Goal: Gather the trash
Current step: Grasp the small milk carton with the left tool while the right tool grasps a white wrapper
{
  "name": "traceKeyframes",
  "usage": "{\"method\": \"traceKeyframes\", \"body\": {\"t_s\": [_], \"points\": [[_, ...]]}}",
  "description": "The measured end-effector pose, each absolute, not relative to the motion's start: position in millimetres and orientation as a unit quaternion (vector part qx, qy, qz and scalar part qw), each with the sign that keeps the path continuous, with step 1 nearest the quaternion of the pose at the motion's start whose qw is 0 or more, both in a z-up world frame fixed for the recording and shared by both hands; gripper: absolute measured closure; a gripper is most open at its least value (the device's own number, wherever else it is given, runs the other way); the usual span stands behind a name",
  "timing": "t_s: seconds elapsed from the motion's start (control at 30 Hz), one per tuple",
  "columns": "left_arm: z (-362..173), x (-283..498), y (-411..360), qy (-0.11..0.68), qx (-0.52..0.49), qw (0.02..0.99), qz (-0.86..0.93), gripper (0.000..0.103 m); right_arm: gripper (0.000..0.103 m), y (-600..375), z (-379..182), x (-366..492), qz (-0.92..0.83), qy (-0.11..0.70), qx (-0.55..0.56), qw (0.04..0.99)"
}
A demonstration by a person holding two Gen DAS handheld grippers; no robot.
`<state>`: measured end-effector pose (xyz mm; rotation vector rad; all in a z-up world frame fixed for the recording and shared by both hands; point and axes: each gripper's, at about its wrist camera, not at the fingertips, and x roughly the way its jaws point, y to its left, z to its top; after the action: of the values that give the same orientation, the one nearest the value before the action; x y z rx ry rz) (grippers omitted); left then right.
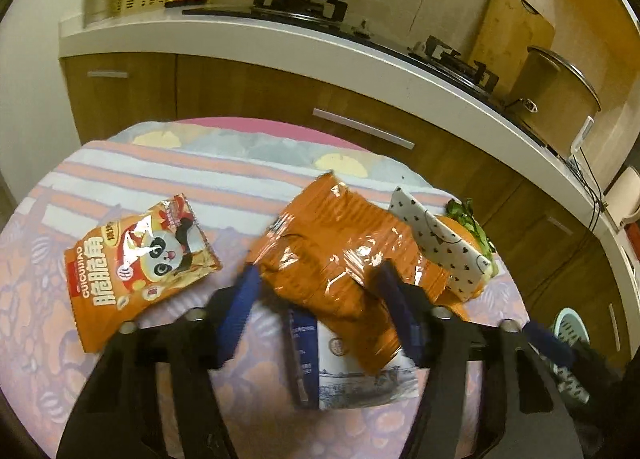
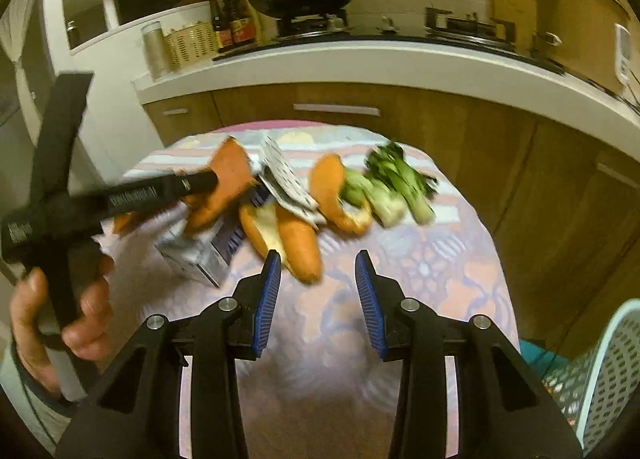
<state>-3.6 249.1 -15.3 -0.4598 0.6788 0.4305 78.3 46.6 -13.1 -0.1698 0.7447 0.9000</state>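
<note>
1. Between the left gripper [image 1: 316, 279] jaws: crinkled orange foil bag [image 1: 344, 255], glossy, long axis running away from the jaws; pads flank it, whether they pinch it I cannot tell
2. Beneath it: blue-white carton [image 1: 352, 375], boxy
3. Left on the desk [image 1: 120, 175]: flat panda snack packet [image 1: 140, 255]
4. Right gripper [image 2: 318, 291]: jaws released, empty; curled orange peel [image 2: 300, 247] just ahead

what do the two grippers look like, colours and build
Both are alike: matte black plastic frames with triangular cut-outs and silver round bolt heads at the pivots. Each finger carries a blue ribbed pad. The left gripper shows white lettering along its black bar in the right wrist view; the right gripper shows none. No cables or sleeves are clearly visible.
</note>
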Motion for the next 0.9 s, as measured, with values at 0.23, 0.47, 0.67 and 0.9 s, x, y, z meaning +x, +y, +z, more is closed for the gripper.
{"method": "traceKeyframes", "body": {"t_s": [0.23, 0.47, 0.67, 0.9], "points": [[-16, -6, 255, 0.310, -0.224, 0.904, 0.194, 0.103, 0.067, 86, 4, 88, 0.442, 0.330, -0.108, 0.827], [-9, -17, 257, 0.282, -0.232, 0.914, 0.177, 0.103, 0.060, 115, 1, 101, 0.453, 0.337, -0.116, 0.817], [5, -33, 266, 0.278, -0.224, 0.914, 0.195, 0.103, 0.063, 128, -9, 109, 0.453, 0.353, -0.126, 0.809], [2, -49, 272, 0.300, -0.229, 0.906, 0.190, 0.068, 0.100, 131, -8, 104, 0.465, 0.342, -0.128, 0.806]]}}
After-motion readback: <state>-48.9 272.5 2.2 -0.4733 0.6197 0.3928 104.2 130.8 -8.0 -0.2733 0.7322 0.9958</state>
